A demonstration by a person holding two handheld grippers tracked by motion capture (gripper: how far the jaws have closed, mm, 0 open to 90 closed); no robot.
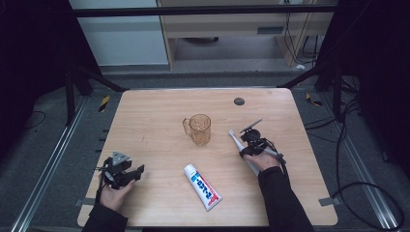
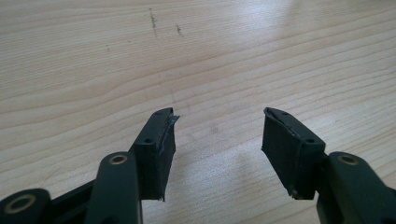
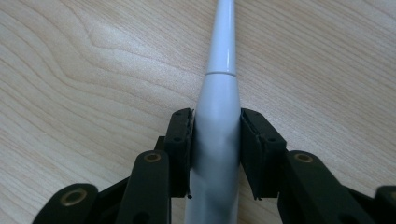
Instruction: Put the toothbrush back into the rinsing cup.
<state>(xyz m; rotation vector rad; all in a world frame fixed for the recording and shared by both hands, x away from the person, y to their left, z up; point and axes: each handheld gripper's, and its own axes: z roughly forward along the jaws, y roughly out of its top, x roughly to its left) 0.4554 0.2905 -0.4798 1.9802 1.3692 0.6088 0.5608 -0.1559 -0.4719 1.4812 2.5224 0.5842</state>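
Desk (image 1: pixel 159 111) carries three items. Cup (image 1: pixel 199 129) stands near centre, handle to its left. Toothpaste tube (image 1: pixel 202 186) lies in front of the cup, nearer the person. Toothbrush (image 1: pixel 245 152) lies right of the cup, head pointing away from the person, between the right gripper (image 1: pixel 251 145) fingers (image 3: pixel 180 140). Left gripper (image 1: pixel 126 173) sits at the front left, well apart from all items.
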